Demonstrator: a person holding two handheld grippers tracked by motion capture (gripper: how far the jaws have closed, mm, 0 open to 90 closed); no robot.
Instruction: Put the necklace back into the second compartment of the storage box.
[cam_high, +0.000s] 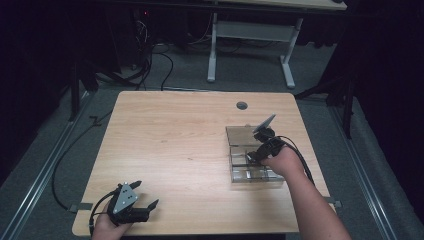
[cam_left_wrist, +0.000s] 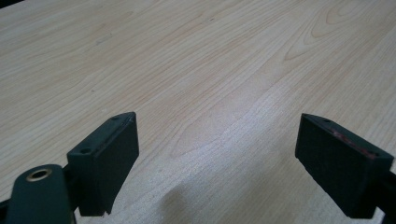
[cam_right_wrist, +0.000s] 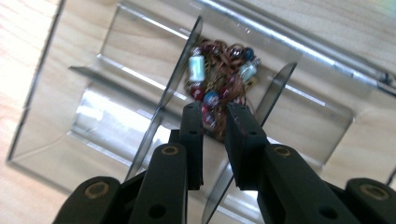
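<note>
We see the left tool (cam_high: 146, 194) low at the near left corner of the worktop (cam_high: 180, 140), held in a hand (cam_high: 107, 227), its two jaws spread wide with nothing between them. In the left gripper view the same tool (cam_left_wrist: 217, 163) looks out over bare pale wood grain, both black pads clear of the surface ahead.

Farther out and to the right, the right tool (cam_high: 253, 156) reaches down into a clear plastic organizer box (cam_high: 240, 135), the right hand (cam_high: 282, 162) behind it and a cable trailing back over the wrist. In the right gripper view, the right tool (cam_right_wrist: 214, 128) has its jaws drawn nearly together, a narrow gap left between them. Just beyond its tips, inside the compartment framed by two clear dividers, lies a beaded bracelet (cam_right_wrist: 219, 70) of brown cord with pale blue, red and dark blue beads. The tips sit at the near edge of the bracelet; we cannot tell whether they pinch a strand of it. Beyond the box, the worktop's grommet hole (cam_high: 242, 105) lies near the far edge.
</note>
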